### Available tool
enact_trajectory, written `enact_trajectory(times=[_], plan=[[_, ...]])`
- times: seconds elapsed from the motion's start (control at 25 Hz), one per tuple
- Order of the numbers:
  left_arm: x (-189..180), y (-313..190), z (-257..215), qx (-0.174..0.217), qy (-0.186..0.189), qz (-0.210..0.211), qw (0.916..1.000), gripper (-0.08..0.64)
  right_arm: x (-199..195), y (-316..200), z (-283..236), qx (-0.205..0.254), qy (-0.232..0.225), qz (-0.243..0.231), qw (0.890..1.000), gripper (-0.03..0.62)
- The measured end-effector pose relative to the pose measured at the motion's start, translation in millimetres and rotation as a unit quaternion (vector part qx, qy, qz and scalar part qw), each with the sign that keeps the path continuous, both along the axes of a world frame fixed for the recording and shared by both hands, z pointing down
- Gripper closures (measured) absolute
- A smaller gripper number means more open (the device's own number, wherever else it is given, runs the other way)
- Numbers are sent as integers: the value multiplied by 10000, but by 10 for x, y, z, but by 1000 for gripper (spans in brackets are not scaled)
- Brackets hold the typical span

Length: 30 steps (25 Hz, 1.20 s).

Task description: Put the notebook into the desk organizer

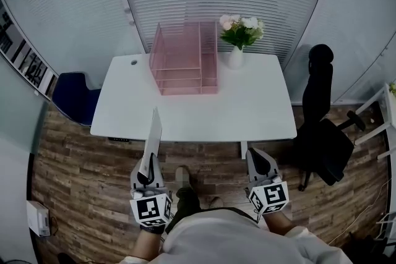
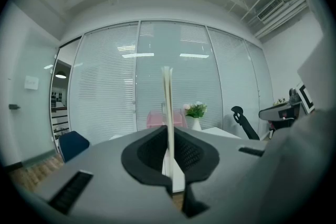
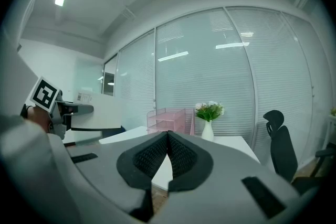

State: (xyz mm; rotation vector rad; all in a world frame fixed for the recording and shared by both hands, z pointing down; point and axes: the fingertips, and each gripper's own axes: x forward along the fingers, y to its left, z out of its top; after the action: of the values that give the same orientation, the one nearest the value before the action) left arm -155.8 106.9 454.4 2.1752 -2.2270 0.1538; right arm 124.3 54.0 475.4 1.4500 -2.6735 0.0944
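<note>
A: Nearest us, the left hand-held gripper (image 1: 147, 171) is clenched on the notebook's (image 1: 152, 136) lower edge. The notebook stands upright and edge-on, in the air just short of the tabletop's (image 1: 247, 109) near edge, toward its left corner.

B: And the right hand-held gripper (image 1: 255, 156)?

A: Pinched closed on nothing, hanging off the near edge further right.

B: So the organizer (image 1: 184, 59) is not yet reached. It sits at the far edge, a little left of the middle, with the vase (image 1: 236, 57) just beside it on the right.

A: That's my worry. The grip is on one thin edge only, so I'd guess the notebook could swing or slip between the pads during the reach across.

B: It also has to be laid flat to enter a tray. If it goes in tilted, a corner may catch a tray lip and push the organizer toward the far edge.

A: Or sideways into the vase, which looks easy to topple.
</note>
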Motion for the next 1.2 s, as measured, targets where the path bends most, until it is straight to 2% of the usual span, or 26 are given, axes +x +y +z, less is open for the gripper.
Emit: enact_trajectory(times=[0.4, 0.76, 0.84, 0.96, 1.2], plan=[[-453, -971, 122, -1, 219, 288, 9993, 543, -481, -787, 8, -66, 305, 254, 9992, 581], [-881, -1784, -149, 95, 167, 772, 9968, 543, -1194, -1647, -238, 68, 290, 492, 9983, 580], [-976, -1935, -197, 70, 24, 812, 9967, 543, -1307, -1749, -202, 33, 277, 515, 9983, 580], [-1041, -2120, -270, -41, -451, 825, 9956, 543, -1343, -1827, -121, -66, 324, 538, 9980, 580], [-998, -2672, -525, -7, -1194, 521, 9915, 543, -1242, -2193, -104, -107, 248, 512, 9983, 580]])
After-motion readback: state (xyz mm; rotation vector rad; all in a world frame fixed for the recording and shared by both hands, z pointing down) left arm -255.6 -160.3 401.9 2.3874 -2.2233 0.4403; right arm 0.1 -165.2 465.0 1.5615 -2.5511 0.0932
